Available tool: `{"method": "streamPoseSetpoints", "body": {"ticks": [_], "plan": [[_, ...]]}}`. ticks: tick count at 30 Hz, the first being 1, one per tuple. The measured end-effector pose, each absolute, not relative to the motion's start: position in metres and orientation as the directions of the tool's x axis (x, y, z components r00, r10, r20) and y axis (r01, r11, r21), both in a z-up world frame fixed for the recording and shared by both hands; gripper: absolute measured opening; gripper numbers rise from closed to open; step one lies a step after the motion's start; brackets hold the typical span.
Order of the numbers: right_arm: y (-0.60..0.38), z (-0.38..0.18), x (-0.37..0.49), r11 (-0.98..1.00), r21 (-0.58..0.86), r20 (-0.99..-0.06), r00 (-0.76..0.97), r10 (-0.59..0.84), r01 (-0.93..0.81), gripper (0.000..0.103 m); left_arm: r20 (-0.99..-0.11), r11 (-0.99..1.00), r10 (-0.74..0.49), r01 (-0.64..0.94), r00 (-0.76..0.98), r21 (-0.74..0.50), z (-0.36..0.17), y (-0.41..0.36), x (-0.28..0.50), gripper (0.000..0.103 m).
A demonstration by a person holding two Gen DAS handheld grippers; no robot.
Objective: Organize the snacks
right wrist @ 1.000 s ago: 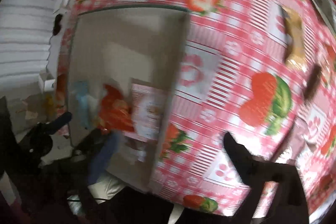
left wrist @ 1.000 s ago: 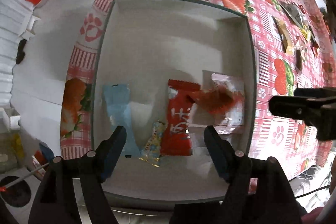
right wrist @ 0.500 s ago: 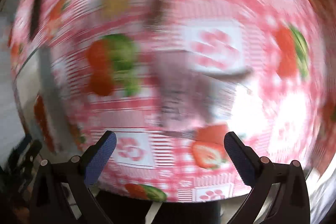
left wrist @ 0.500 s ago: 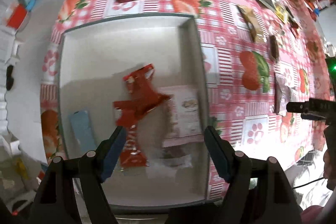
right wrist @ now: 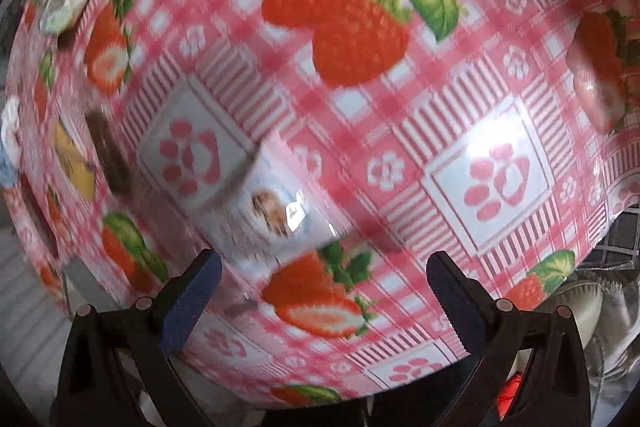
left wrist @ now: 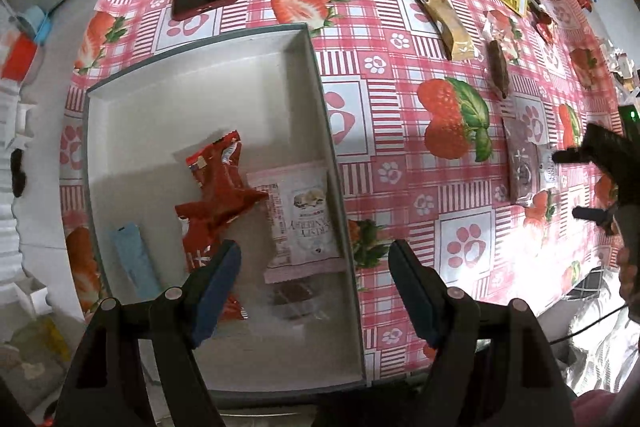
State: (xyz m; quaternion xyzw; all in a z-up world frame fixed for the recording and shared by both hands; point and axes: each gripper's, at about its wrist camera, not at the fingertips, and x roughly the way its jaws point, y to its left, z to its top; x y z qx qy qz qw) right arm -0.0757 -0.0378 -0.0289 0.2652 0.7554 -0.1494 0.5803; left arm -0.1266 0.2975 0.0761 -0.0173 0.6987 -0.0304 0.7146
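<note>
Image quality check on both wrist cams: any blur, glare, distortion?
Left wrist: sharp, strong fisheye bowing the tray; glare washes out the tablecloth at right. Right wrist: motion-blurred throughout, the pale packet smeared, a glare patch on the cloth; only the gripper fingers look crisp.

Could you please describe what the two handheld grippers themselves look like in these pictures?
Both are alike: the left gripper and the right gripper have black angular plastic frames with round silver pivot pins, and two jaws faced with dark blue textured pads. No markings or cables show on them. No sleeve is visible.
</note>
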Motion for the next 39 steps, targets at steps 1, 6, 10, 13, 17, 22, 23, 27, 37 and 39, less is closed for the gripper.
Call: {"method": "streamPoseSetpoints", "body": {"ticks": [1,6,10,13,17,22,23,27,37,39], "plan": [[-0.037,-0.03,-0.071,0.814,0.075,-0.96,-0.179,0.215,0.576,0.103,-0.998,0.998,-0.066,0.021,0.02,-0.066,0.076,0.297,-0.126,0.079],[-0.033,-0.036,-0.034,0.839,0.054,-0.97,-0.17,0.172,0.541,0.103,-0.998,0.998,-0.056,0.035,0.008,-0.055,0.072,0.283,-0.12,0.079],[-0.011,-0.045,-0.02,0.901,0.004,-0.971,-0.214,0.107,0.434,0.103,-0.998,0.997,-0.057,0.052,0.012,-0.056,0.074,0.273,-0.108,0.079],[-0.007,-0.05,-0.031,0.931,-0.033,-0.969,-0.242,0.06,0.363,0.103,-0.997,0.996,-0.072,0.058,0.017,-0.071,0.075,0.261,-0.093,0.079],[-0.024,-0.054,-0.059,0.952,-0.039,-0.968,-0.249,0.039,0.304,0.103,-0.993,0.992,-0.112,0.054,0.025,-0.111,0.079,0.242,-0.062,0.08],[-0.035,-0.059,-0.083,0.966,-0.006,-0.965,-0.255,0.062,0.258,0.103,-0.992,0.992,-0.125,0.037,0.024,-0.124,0.07,0.218,-0.021,0.081],[-0.035,-0.059,-0.085,0.972,-0.008,-0.964,-0.261,0.055,0.237,0.103,-0.991,0.991,-0.135,0.024,0.015,-0.134,0.066,0.212,-0.011,0.081],[-0.053,-0.061,-0.1,0.977,-0.007,-0.962,-0.269,0.052,0.214,0.103,-0.988,0.988,-0.154,-0.019,-0.004,-0.154,0.058,0.201,0.016,0.081],[-0.04,-0.053,-0.081,0.976,-0.006,-0.966,-0.254,0.051,0.22,0.103,-0.994,0.992,-0.103,-0.07,-0.042,-0.1,0.019,0.17,0.075,0.081],[-0.044,-0.053,-0.086,0.975,-0.005,-0.967,-0.251,0.051,0.22,0.103,-0.994,0.993,-0.093,-0.077,-0.056,-0.089,0.011,0.167,0.08,0.081]]}}
